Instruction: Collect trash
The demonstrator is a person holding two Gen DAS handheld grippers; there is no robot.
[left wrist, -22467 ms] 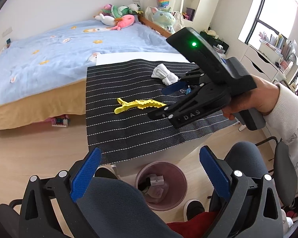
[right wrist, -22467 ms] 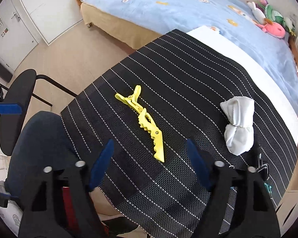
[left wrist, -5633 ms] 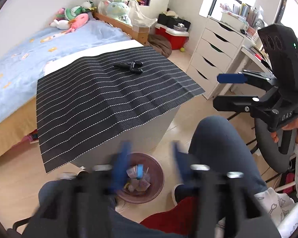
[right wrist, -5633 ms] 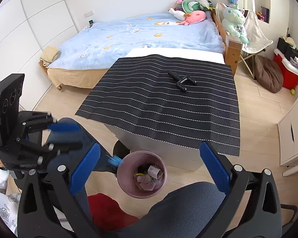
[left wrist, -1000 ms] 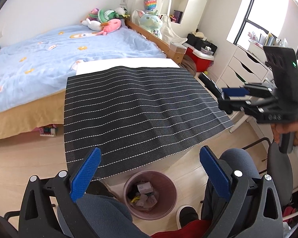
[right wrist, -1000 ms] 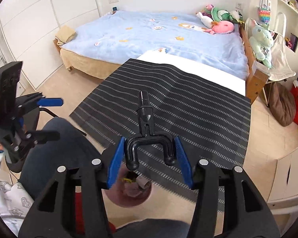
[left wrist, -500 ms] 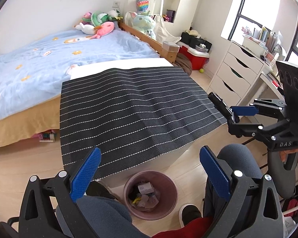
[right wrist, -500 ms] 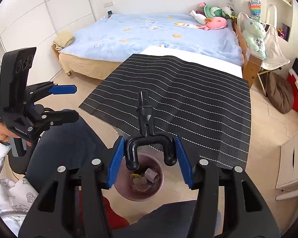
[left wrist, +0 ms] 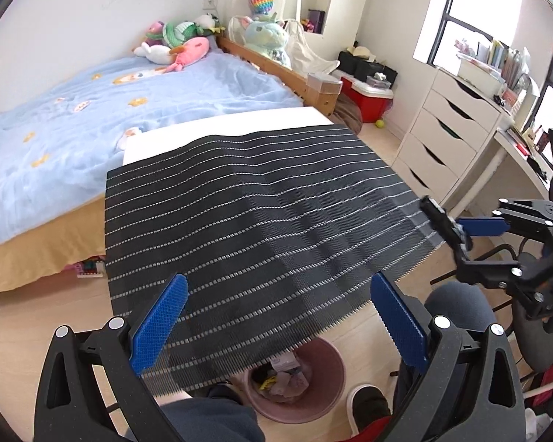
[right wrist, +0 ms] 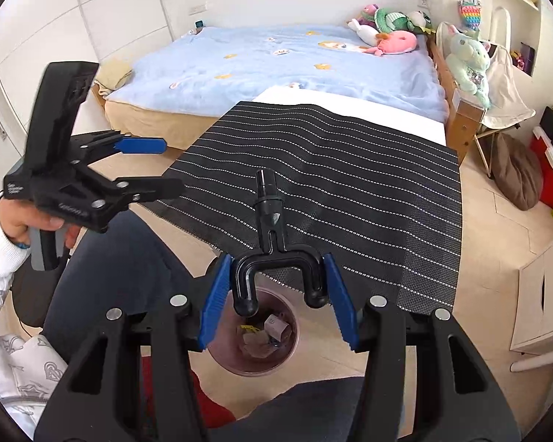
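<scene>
The right gripper (right wrist: pixel 278 304) is clamped on a black Y-shaped plastic fitting (right wrist: pixel 272 246), its blue pads (right wrist: pixel 214 296) pressing the two prongs while the single stem points up toward 12 o'clock. It hangs directly over the pink wastebasket (right wrist: pixel 254 335) on the floor, which holds crumpled scraps and a bit of yellow (hard to name more exactly). The left gripper (left wrist: pixel 276 328) has its fingers spread wide with nothing between them; in the right wrist view it sits out at 9 o'clock, gripped by a hand (right wrist: pixel 29 221) in a white sleeve. The black pinstriped mat (left wrist: pixel 247 213) covers the white table (left wrist: pixel 221 129), beyond the basket at 12 o'clock. Behind lies the bed with a blue blanket (right wrist: pixel 276 70), stuffed toys (right wrist: pixel 387 33) at 1 o'clock
</scene>
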